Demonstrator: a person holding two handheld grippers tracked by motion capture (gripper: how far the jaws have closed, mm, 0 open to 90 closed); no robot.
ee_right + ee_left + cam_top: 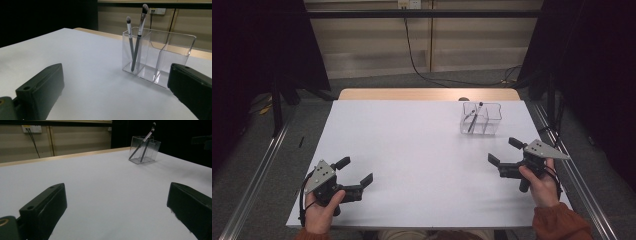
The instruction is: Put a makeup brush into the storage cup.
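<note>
A clear plastic organizer point(482, 119) point(145, 150) point(160, 56) with compartments stands at the far right of the white table point(412, 150). Two makeup brushes point(472, 118) point(146, 141) point(135, 37) lean crossed in its left compartment, bristles up. My left gripper point(358, 170) point(117, 212) rests open near the front left edge, held by a hand, with nothing between its jaws. My right gripper point(504, 151) point(116, 92) is open at the right side, a little in front of the organizer, also empty.
A wooden strip point(427, 94) borders the table's far edge. Beyond it are a wall with a socket and a hanging cable point(412, 50). Dark curtains and metal rails point(252, 180) flank both sides.
</note>
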